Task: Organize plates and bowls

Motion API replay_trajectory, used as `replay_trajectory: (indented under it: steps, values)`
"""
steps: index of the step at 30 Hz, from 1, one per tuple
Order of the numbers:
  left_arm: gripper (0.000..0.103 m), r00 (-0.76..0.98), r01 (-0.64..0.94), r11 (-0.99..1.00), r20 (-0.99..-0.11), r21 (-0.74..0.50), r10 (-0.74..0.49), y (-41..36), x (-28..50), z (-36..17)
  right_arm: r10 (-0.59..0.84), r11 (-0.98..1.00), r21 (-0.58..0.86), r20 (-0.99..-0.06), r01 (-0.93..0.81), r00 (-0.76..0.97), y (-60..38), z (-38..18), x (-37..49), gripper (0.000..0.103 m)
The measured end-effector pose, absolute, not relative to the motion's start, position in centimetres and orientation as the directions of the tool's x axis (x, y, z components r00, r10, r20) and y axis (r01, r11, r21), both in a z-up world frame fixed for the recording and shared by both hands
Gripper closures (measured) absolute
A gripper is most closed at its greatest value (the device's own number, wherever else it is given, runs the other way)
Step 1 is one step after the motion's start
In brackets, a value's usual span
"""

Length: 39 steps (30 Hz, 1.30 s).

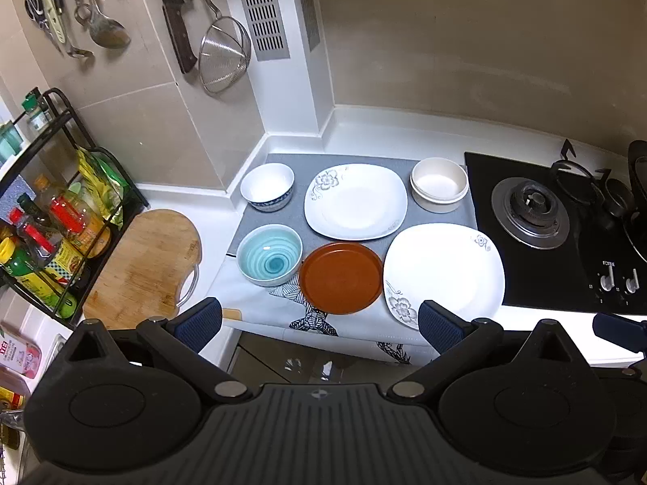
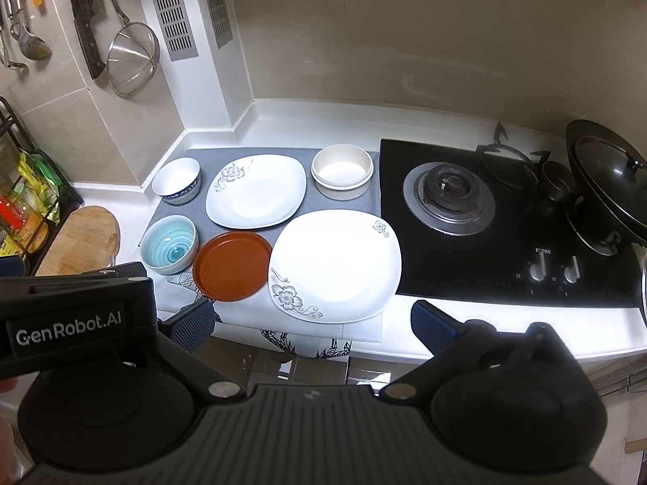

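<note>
On the grey mat [image 1: 283, 161] lie two white square floral plates, one at the back [image 1: 356, 202] [image 2: 256, 192] and one at the front right [image 1: 442, 273] [image 2: 335, 266]. A brown round plate [image 1: 341, 277] [image 2: 232, 265] sits front centre. A blue-swirl bowl [image 1: 269, 259] [image 2: 170, 249], a white bowl with a blue rim [image 1: 267, 186] [image 2: 177, 181] and a cream bowl [image 1: 439, 184] [image 2: 342, 171] stand around them. My left gripper [image 1: 319, 323] and right gripper [image 2: 311, 329] are both open and empty, held above the counter's front edge.
A black gas hob [image 2: 505, 218] with a lidded wok [image 2: 606, 178] is to the right. A wooden cutting board [image 1: 145, 266] and a rack of bottles [image 1: 52, 226] are to the left. Utensils and a strainer [image 1: 224, 56] hang on the wall.
</note>
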<state>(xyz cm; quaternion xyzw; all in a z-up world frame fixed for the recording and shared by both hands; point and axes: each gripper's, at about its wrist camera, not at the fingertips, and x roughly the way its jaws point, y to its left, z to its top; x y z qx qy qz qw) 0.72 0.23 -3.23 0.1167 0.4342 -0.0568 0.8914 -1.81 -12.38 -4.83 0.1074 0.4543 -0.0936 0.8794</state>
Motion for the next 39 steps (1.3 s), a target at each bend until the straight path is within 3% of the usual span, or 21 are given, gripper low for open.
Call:
replay_trajectory:
  steps: [8,13,16,18,21,24,27,31,33,35,39]
  values:
    - [0.0,0.562,0.27,0.956,-0.825,0.117,-0.058,0.3,4.1,-6.8,-0.038,0.961,0.117,-0.844,0.252,0.535,-12.8,-8.1,0.9,0.0]
    - [0.0,0.497,0.395,0.918,-0.832,-0.038,-0.248,1.7,6.8,-12.7,0.032,0.968,0.165,-0.829,0.189,0.559,-13.6,-13.7,2.7,0.0]
    - [0.001,0.409,0.413,0.907,-0.873,-0.08,-0.263,2.4,9.7,-16.7,0.129,0.957,0.255,-0.799,0.136,0.587,-14.9,-17.5,3.4,0.0]
    - [0.003,0.393,0.43,0.898,-0.876,-0.096,-0.281,2.6,11.6,-19.0,0.122,0.948,0.266,-0.81,0.175,0.573,-16.2,-19.8,4.1,0.0]
    - [0.013,0.361,0.475,0.871,-0.874,-0.126,-0.324,2.4,14.7,-21.9,0.111,0.944,0.265,-0.814,0.196,0.57,-18.2,-22.1,5.2,0.0]
    - [0.03,0.312,0.522,0.835,-0.873,-0.173,-0.376,1.8,18.2,-24.4,0.066,0.943,0.247,-0.799,0.225,0.598,-20.5,-23.5,6.1,0.0]
    - [0.052,0.236,0.57,0.781,-0.859,-0.257,-0.454,0.5,21.5,-26.5,0.1,0.916,0.308,-0.795,0.256,0.598,-23.3,-25.0,7.1,0.0]
    - [0.067,0.13,0.6,0.718,-0.843,-0.352,-0.522,-1.4,25.2,-29.2,0.156,0.825,0.441,-0.779,0.354,0.607,-27.4,-27.2,7.3,0.001]
    - [0.077,0.078,0.573,0.728,-0.859,-0.376,-0.505,-2.3,26.7,-30.6,0.182,0.778,0.489,-0.776,0.394,0.604,-29.2,-28.6,7.5,0.008]
    - [0.081,0.047,0.525,0.753,-0.87,-0.396,-0.491,-2.7,27.7,-31.7,0.203,0.748,0.516,-0.776,0.418,0.597,-30.8,-29.9,7.7,0.022]
    - [0.089,0.064,0.501,0.79,-0.895,-0.354,-0.442,-4.0,28.5,-32.4,0.277,0.7,0.584,-0.753,0.412,0.597,-33.2,-32.0,8.5,0.029]
